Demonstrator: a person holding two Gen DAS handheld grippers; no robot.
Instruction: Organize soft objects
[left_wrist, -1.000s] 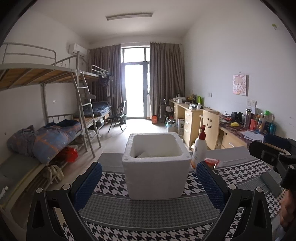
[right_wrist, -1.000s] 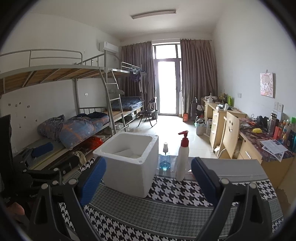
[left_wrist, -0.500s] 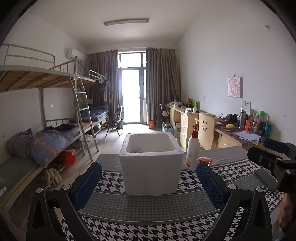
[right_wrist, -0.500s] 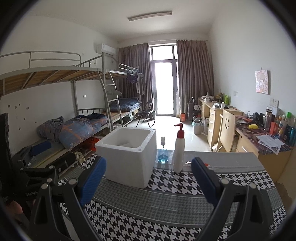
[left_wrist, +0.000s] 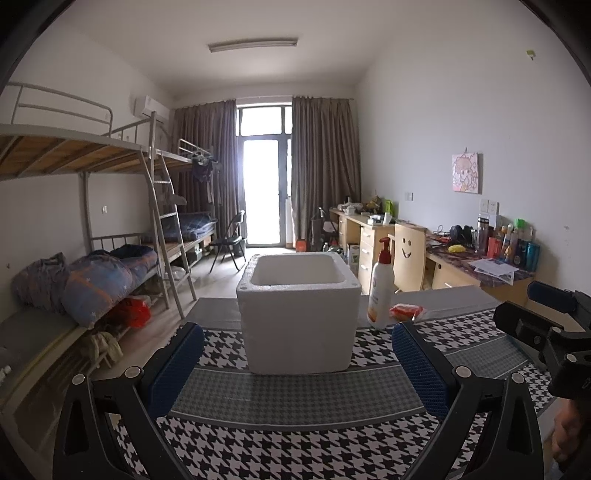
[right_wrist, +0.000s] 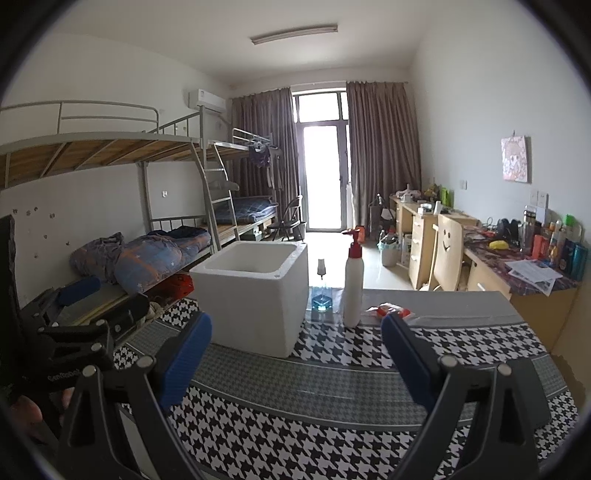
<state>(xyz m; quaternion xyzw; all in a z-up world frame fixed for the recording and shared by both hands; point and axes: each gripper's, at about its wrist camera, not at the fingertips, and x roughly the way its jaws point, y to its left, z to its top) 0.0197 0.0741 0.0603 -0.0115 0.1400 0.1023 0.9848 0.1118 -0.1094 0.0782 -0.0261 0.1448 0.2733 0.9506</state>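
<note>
Left wrist view: the left gripper (left_wrist: 295, 354) is held level and low over the counter (left_wrist: 295, 398), which is covered in a houndstooth cloth, its blue-padded jaws spread wide with nothing between them and aimed squarely at the white foam box (left_wrist: 299, 314). The box stands upright with its mouth open, presumably placed centrally as the bin into which soft items are to be sorted; its inside cannot be seen from this low angle. Just to its right stands a pump bottle (left_wrist: 380, 291), and beside the bottle's base lies a small red and white packet (left_wrist: 406, 312), the likeliest soft item, flat on the cloth near the far edge. Right wrist view: the right gripper (right_wrist: 295, 350) is likewise spread and empty, held level and set to the right of the left one, so that the box appears at centre-left and the packet (right_wrist: 388, 310) just beyond its right pad. A small blue glass bottle (right_wrist: 321, 291) stands between box and pump bottle. Both grippers appear poised at a ready position, neither touching anything; the right one seems better placed to reach the packet.
</note>
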